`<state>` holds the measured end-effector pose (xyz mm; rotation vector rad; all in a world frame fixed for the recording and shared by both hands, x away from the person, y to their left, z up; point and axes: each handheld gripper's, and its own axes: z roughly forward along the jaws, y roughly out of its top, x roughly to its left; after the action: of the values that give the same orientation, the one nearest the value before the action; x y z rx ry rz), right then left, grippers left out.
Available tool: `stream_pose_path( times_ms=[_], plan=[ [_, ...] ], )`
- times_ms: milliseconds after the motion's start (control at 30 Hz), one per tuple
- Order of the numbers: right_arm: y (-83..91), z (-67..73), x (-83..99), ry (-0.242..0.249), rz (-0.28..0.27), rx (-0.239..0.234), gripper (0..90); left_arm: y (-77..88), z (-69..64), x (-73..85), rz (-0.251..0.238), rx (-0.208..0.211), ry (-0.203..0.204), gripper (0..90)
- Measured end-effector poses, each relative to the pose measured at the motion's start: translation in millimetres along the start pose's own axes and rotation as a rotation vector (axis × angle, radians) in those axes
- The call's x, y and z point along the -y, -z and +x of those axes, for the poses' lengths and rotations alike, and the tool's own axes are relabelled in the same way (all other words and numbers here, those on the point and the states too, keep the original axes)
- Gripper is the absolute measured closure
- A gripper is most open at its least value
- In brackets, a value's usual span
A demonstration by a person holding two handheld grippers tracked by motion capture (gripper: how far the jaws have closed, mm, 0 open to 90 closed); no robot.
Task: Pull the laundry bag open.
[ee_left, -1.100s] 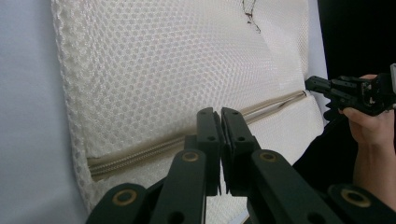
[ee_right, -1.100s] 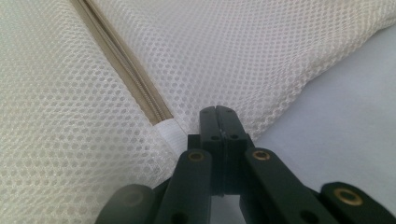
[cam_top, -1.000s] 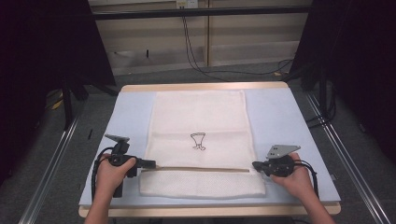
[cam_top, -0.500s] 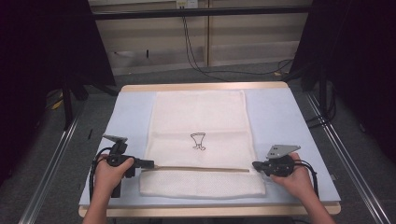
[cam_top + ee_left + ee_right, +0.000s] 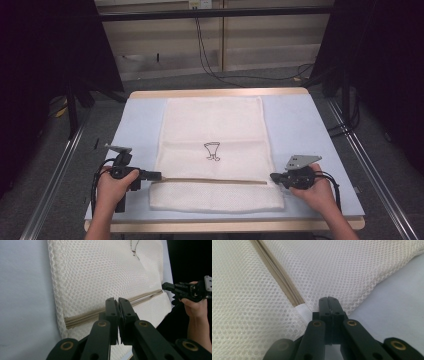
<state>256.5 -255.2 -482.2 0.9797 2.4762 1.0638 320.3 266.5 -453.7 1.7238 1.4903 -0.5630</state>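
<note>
A pale blue table (image 5: pixel 300 125) bears a white mesh bag (image 5: pixel 212 135) laid flat at its middle, zip (image 5: pixel 215 180) running across near the front edge. The left gripper (image 5: pixel 156 175), jaws closed, sits at the zip's left end. The right gripper (image 5: pixel 274 177), jaws closed, sits at its right end.

The laundry bag (image 5: pixel 212 150) is cream honeycomb mesh cloth, matt and slightly rough, with a tan woven zipper (image 5: pixel 100 312). Under it, the table (image 5: pixel 300 130) looks smooth, matt pale blue, wood-edged.
</note>
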Motion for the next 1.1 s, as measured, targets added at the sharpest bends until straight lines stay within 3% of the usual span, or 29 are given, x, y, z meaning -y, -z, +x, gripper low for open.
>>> stream_pose_path(
  times_ms=[267,367,667,800,1100],
  plan=[
    [-0.1,0.2,0.0,-0.001,-0.001,-0.004,90.0,1.1,0.5,-0.1,0.005,-0.019,0.002,87.3],
    [0.0,0.2,0.1,-0.002,-0.001,-0.003,90.0,3.5,1.9,0.2,-0.005,-0.004,0.013,87.4],
    [-0.2,0.1,0.1,0.001,-0.002,-0.002,90.0,6.0,2.7,-0.2,-0.001,-0.022,0.007,87.3],
    [-0.1,0.0,0.1,-0.001,-0.002,-0.003,90.0,8.3,5.7,0.8,-0.013,-0.011,0.009,87.4],
    [0.0,0.0,0.0,0.000,0.000,0.000,90.0,13.0,6.8,1.3,-0.020,-0.039,0.015,87.4]
  ],
)
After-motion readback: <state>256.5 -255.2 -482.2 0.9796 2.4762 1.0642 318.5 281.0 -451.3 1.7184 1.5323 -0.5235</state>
